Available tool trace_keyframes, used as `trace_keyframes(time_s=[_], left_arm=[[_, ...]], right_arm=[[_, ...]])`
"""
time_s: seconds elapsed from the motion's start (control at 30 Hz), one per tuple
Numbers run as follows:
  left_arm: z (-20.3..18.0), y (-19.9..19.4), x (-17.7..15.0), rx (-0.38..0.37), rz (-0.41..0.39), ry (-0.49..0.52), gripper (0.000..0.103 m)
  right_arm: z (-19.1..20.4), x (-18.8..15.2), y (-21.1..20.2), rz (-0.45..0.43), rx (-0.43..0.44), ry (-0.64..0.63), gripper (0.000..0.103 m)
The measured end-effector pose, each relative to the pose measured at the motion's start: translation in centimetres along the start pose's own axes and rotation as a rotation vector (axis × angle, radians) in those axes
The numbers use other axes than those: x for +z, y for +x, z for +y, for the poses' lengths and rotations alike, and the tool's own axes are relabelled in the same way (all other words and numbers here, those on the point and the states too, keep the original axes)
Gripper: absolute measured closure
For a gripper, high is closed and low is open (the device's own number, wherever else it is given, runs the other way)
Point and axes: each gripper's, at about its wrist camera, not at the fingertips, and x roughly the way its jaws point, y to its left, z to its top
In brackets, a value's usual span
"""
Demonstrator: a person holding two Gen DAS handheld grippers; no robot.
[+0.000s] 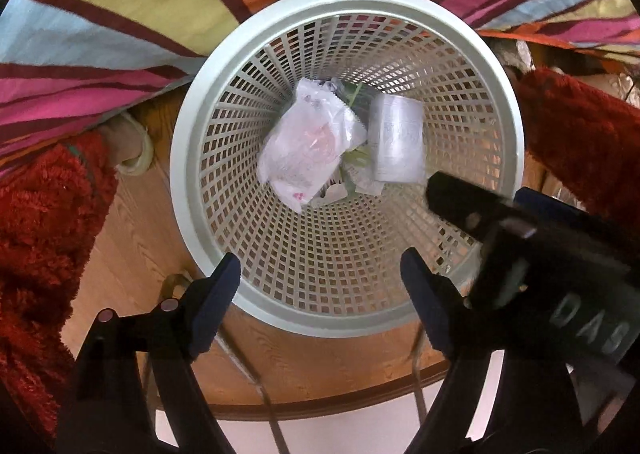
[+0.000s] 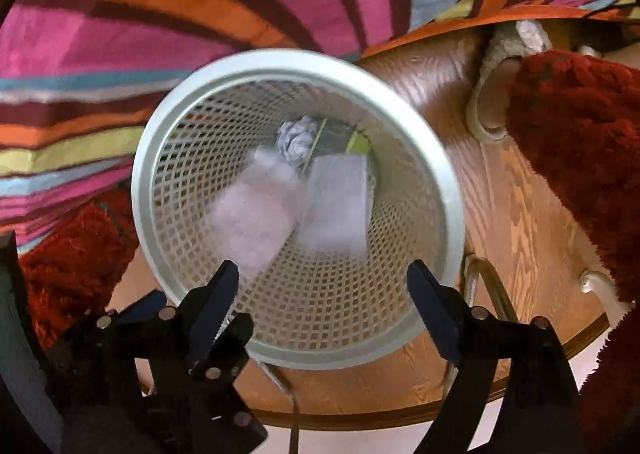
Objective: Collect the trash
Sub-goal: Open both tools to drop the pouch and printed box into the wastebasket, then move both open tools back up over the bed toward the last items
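A: Both grippers hang over the wastebasket (image 1: 347, 5) here, and the left gripper (image 1: 320, 274) has its fingers spread wide with nothing between them.

B: Same story on the other side. The right gripper (image 2: 322, 282) is spread apart and empty too, right above the near rim. From the left wrist view it crowds in from the right, close beside the left one.

A: And the trash is down in the bottom: a crumpled plastic bag (image 1: 312, 141) on the left, a clear plastic cup (image 1: 396, 137) lying on its side just to its right, touching or nearly so.

B: The right wrist view is blurred, but a balled-up paper (image 2: 296, 139) shows at the far side of the pile, with something green and yellow under it.

A: So the collecting looks well along. What could go wrong from here?

B: The basket sits on a round wooden stool (image 1: 120, 238), and it's a light mesh thing. A finger catching that near rim on the way out could tip it and spill the lot.

A: Two grippers that close together could also knock each other.

B: And the red fluffy fabric (image 1: 44, 221) on either side could snag a finger.
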Motion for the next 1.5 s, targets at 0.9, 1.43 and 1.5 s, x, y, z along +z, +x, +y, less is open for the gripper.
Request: trace_keyframes(time_s=[0.9, 1.43, 1.5], left_arm=[[2.4, -6.7, -3.3, -0.004, -0.213, -0.092, 0.023], [2.9, -14.4, -8.3, 0.008, -0.517, -0.136, 0.023], [2.5, -16.0, -9.1, 0.031, -0.588, -0.120, 0.023]], right_arm=[[-2.5, -2.1, -5.9, -0.179, 0.155, 0.085, 0.021], [-2.5, -5.0, -11.1, -0.331, 0.277, 0.031, 0.015], [-2.1, -5.6, -12.5, -0.392, 0.275, 0.001, 0.013]])
